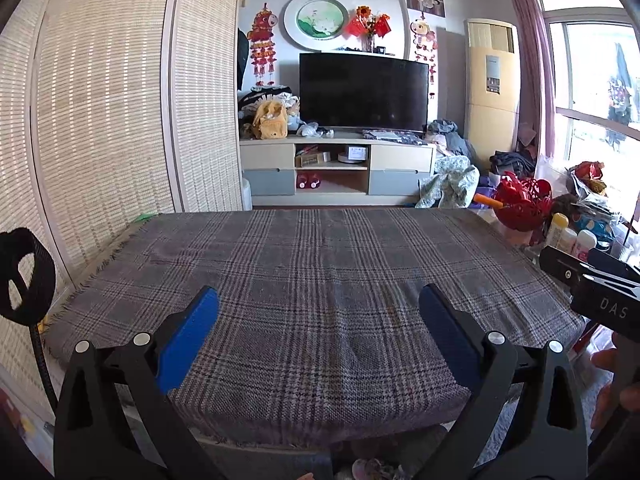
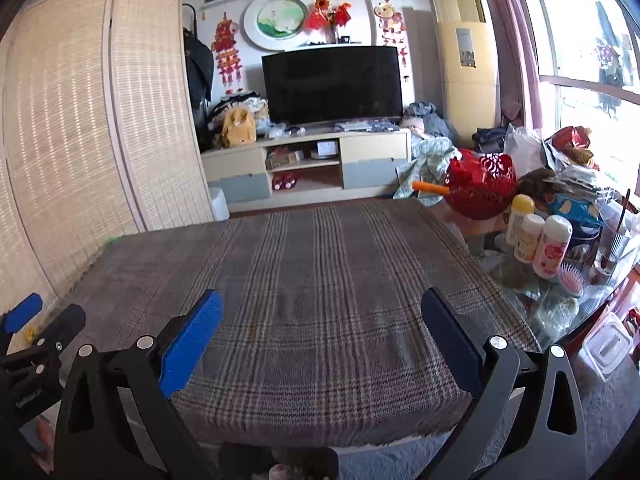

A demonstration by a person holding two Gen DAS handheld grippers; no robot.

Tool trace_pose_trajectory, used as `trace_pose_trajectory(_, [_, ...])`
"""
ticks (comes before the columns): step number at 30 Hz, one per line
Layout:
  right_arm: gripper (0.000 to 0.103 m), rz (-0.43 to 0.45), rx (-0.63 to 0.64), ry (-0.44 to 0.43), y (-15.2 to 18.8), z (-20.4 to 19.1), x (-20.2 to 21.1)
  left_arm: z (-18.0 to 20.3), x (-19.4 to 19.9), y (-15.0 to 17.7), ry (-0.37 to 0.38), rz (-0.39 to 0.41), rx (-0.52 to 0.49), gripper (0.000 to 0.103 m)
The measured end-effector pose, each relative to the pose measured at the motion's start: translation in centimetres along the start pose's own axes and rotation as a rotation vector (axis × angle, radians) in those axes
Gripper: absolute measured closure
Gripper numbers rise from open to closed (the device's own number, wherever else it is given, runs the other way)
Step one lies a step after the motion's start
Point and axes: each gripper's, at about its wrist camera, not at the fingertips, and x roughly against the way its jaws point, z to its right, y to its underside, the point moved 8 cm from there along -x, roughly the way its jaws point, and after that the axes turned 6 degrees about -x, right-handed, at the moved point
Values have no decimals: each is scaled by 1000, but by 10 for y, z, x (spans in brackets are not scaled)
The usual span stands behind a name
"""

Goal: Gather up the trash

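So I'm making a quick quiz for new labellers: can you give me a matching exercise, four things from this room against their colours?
Things:
1. openwork basket
2. television screen
3. backpack
4. claw pads

Colours:
A. blue
B. yellow
C. red
D. black

Pairs: 1-C, 2-D, 3-B, 4-A

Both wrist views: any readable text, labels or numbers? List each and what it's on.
"DAS": white letters on the black body of the right gripper, seen in the left wrist view.
Small print on the left gripper's body: too blurred to read.
Labels on the bottles beside the table: too small to read.
Panel sticker on the standing air conditioner: unreadable.
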Motion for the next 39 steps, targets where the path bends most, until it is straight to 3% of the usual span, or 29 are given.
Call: trace_pose_trajectory(39, [3, -31, -12, -43, 7, -4, -6, 4, -5, 9, 13, -33, 15, 8])
